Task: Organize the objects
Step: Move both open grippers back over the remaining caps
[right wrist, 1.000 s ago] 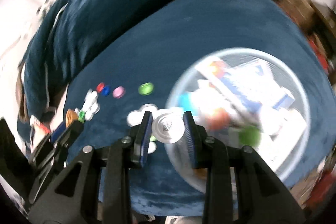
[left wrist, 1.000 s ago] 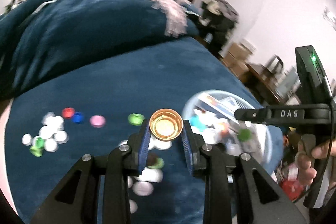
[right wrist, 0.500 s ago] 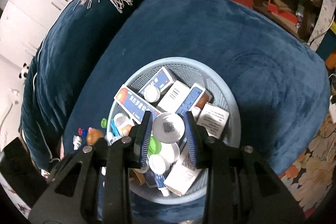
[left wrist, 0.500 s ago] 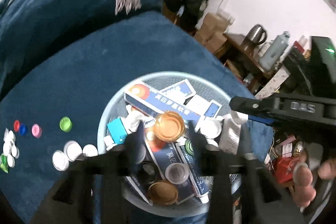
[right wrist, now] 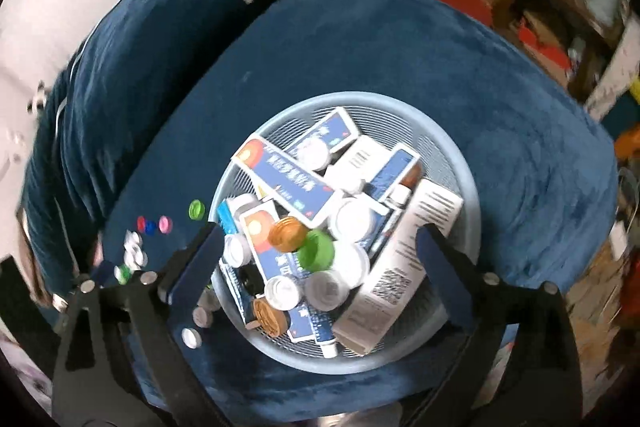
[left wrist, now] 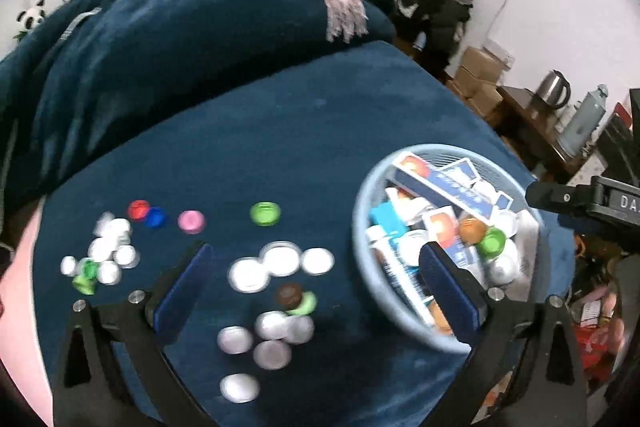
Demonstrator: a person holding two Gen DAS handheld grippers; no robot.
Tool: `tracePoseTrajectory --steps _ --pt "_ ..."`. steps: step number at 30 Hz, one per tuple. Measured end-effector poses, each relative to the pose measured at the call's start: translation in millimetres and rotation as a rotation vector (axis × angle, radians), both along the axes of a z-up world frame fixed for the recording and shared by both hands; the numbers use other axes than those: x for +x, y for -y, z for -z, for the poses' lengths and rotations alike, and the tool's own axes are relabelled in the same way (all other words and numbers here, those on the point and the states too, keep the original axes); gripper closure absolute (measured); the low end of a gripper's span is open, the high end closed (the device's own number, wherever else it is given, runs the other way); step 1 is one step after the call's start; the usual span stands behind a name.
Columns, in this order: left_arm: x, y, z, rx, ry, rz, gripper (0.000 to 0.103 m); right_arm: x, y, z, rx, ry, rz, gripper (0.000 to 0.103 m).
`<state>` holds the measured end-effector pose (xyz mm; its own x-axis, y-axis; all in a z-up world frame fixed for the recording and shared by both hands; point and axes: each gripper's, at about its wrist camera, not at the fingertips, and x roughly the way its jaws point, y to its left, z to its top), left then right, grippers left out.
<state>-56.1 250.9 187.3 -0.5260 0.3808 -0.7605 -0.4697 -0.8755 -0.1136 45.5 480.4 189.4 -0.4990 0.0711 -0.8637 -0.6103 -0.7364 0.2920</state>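
A light blue round basket (right wrist: 360,99) full of blue-and-white boxes, tubes and caps sits on a dark blue cushion. My right gripper (right wrist: 318,231) hangs over the basket, its jaws opening with nothing pressed between them. An orange cap (right wrist: 286,235) and a green cap (right wrist: 316,250) lie on top of the contents. My left gripper (left wrist: 316,249) is to the left of the basket (left wrist: 432,149), above loose white caps (left wrist: 280,261); its jaws are opening too and hold nothing. The orange cap (left wrist: 472,229) lies in the basket. A finger (left wrist: 560,193) of the right gripper reaches in from the right.
More loose caps lie on the cushion (left wrist: 300,147): green (left wrist: 264,213), pink (left wrist: 191,221), red (left wrist: 138,209), blue (left wrist: 155,217), brown (left wrist: 289,294), and a white cluster (left wrist: 112,251) at the left. A blue blanket with a pink fringed scarf (left wrist: 344,11) rises behind. Boxes and a kettle (left wrist: 554,95) stand at the right.
Both grippers went from shut to wide open. The orange cap left the left gripper and the white cap left the right one, over the basket. The left view swung back toward the loose caps.
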Motion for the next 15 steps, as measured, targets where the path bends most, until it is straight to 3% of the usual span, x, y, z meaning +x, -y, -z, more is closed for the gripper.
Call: tracePoseTrajectory --steps 6,11,15 --pt "2.4 66.2 -8.1 0.0 -0.016 -0.081 0.001 -13.0 33.4 -9.1 0.064 0.009 -0.069 0.002" --pt "4.0 104.4 -17.5 -0.009 -0.047 -0.092 0.001 -27.2 68.4 -16.7 0.104 0.013 -0.165 0.001" --pt "-2.9 131.6 -16.3 0.048 -0.042 -0.103 0.001 -39.8 102.5 -18.1 0.138 0.031 -0.215 0.0"
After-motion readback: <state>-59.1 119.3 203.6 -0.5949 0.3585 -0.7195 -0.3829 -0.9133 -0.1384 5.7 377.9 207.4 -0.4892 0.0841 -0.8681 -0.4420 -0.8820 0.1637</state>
